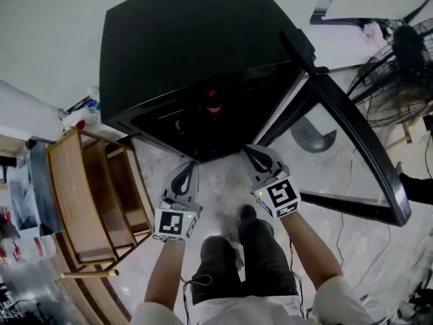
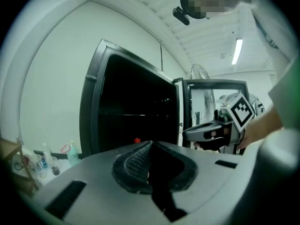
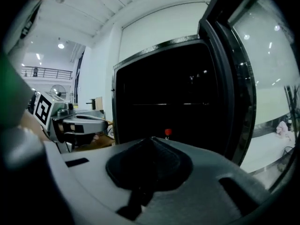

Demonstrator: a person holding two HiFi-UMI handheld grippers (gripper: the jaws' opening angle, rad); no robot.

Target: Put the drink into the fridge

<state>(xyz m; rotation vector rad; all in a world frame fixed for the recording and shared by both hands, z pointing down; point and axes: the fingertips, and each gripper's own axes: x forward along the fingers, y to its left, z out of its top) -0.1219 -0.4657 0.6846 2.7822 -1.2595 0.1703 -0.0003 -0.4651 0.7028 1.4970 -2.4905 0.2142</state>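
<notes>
The drink, a dark bottle with a red cap [image 1: 213,103], stands on a shelf inside the open black fridge [image 1: 176,39]. Only its cap [image 2: 137,140] shows in the left gripper view, and the same cap [image 3: 168,132] in the right gripper view. The left gripper [image 1: 186,170] hovers in front of the fridge opening, jaws shut with nothing between them. Beside it, the right gripper [image 1: 254,156] is also shut and empty. Both point toward the dark interior, a short way out from it. Each gripper view shows the other one: the right gripper [image 2: 201,132] and the left gripper [image 3: 93,121].
The fridge's glass door [image 1: 358,154] is swung open to the right. A wooden shelf unit [image 1: 95,202] stands on the left, with bottles [image 1: 81,110] behind it. A floor fan [image 1: 396,80] is at the far right. The person's legs [image 1: 243,249] are below the grippers.
</notes>
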